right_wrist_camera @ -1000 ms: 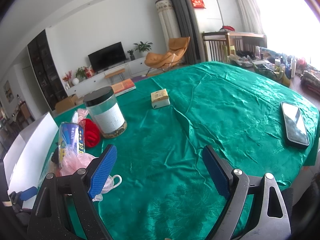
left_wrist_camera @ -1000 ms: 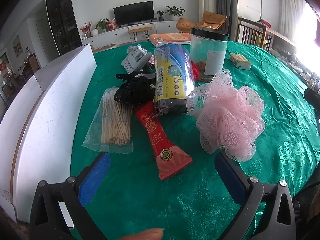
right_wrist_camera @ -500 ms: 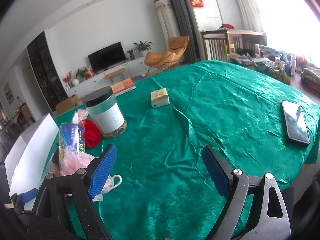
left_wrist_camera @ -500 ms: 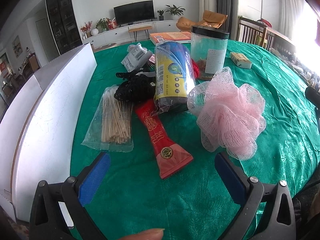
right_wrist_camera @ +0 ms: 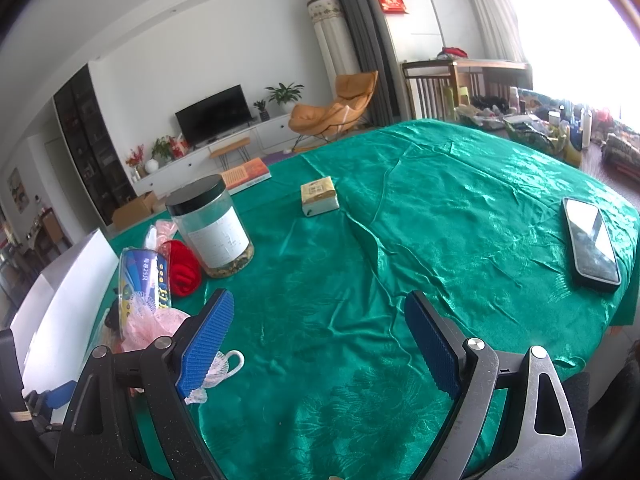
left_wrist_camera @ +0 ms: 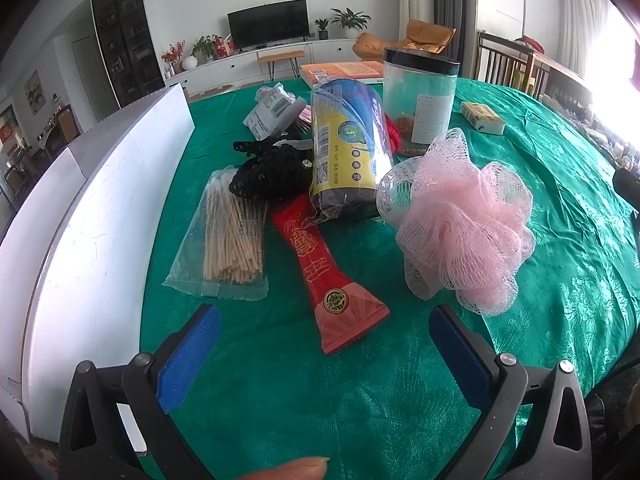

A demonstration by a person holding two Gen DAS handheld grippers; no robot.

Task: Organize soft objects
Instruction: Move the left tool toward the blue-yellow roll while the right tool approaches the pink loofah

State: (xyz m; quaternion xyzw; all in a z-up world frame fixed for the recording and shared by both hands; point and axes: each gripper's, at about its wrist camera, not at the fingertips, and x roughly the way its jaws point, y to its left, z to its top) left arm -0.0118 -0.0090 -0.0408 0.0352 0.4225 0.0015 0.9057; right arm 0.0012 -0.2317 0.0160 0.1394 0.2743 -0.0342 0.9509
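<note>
A pink mesh bath pouf lies on the green tablecloth, ahead and right of my open, empty left gripper. A black knitted piece and a red soft item lie further back; the red item also shows in the right wrist view. The pouf also shows in the right wrist view, partly behind the left finger of my open, empty right gripper, which hovers over bare cloth.
A white box runs along the left. A red packet, a bag of sticks, a blue-yellow roll, a black-lidded jar, a small carton and a phone lie on the table.
The left wrist view has shifted slightly; the pouf sits a little nearer and lower. The right gripper has barely moved. Both grippers stay open.
</note>
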